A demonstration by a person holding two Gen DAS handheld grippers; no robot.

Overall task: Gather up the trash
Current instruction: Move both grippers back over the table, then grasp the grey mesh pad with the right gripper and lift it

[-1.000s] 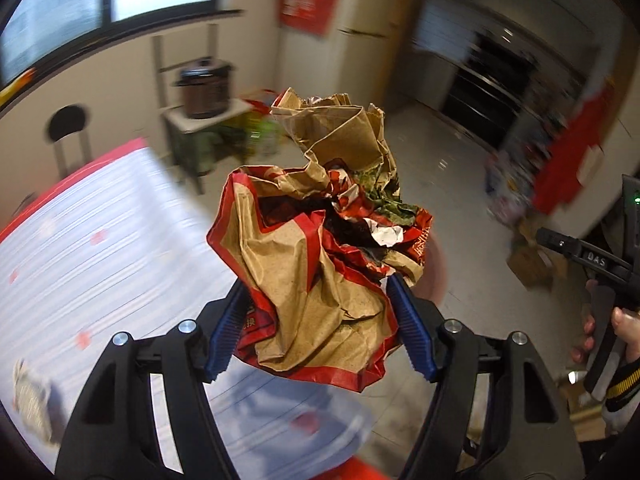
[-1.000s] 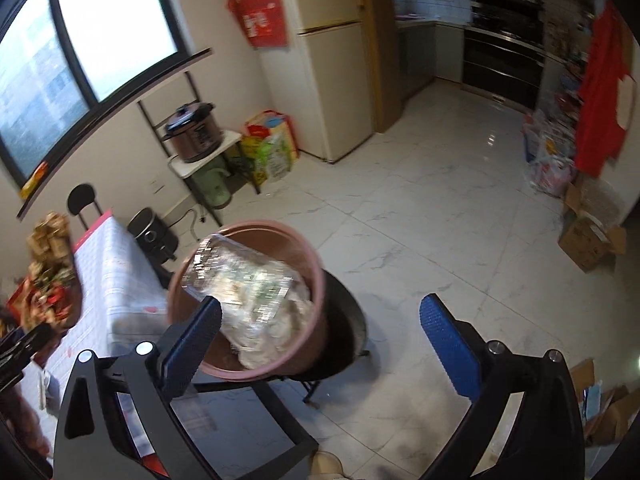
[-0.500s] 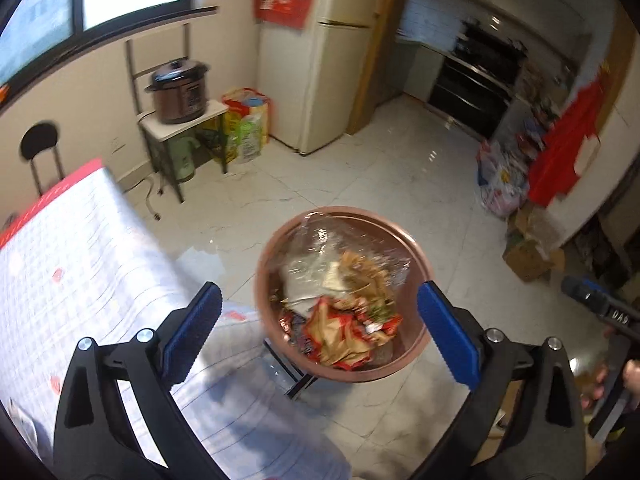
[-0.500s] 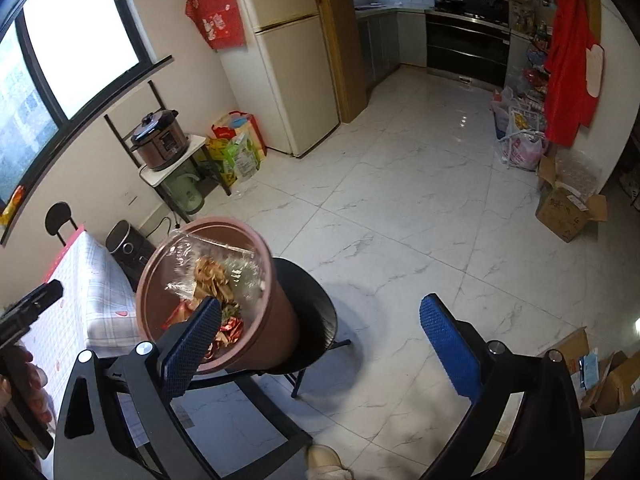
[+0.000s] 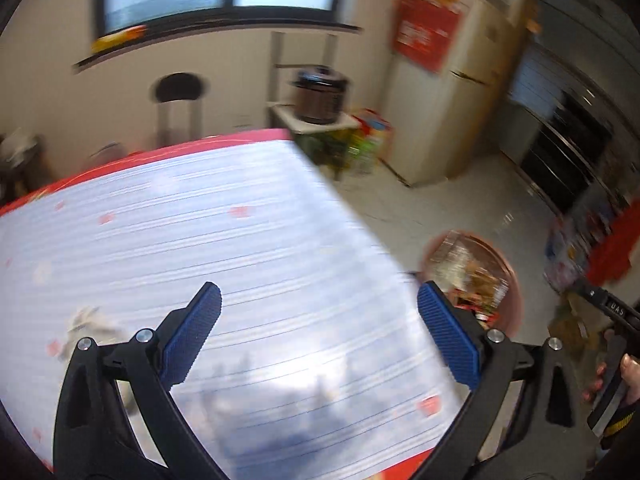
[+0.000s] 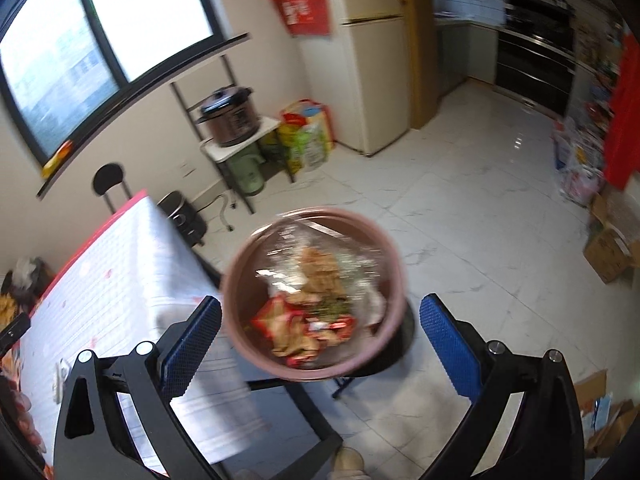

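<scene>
Two grippers gaping empty, left gripper point(image 5: 319, 330), right gripper point(image 6: 320, 330), "DAS" label point(image 5: 614, 312), pink bin point(image 6: 316, 294)

Tabletop point(image 5: 200, 248): covered with a smooth, faintly glossy cloth, white with fine lines and a red border. Left tongs point(image 5: 318, 322): matt black plastic arms, blue pads point(image 5: 192, 330) with a fine rough texture, bright metal rivets. Right tongs point(image 6: 320, 330): same make and finish. Bin point(image 6: 390, 272): smooth pink plastic, lined with clear, crinkled glossy film. Trash point(image 6: 304, 326) inside: creased brown paper and shiny red wrappers. Floor point(image 6: 460, 208): polished, marbled white tile, reflective.
</scene>
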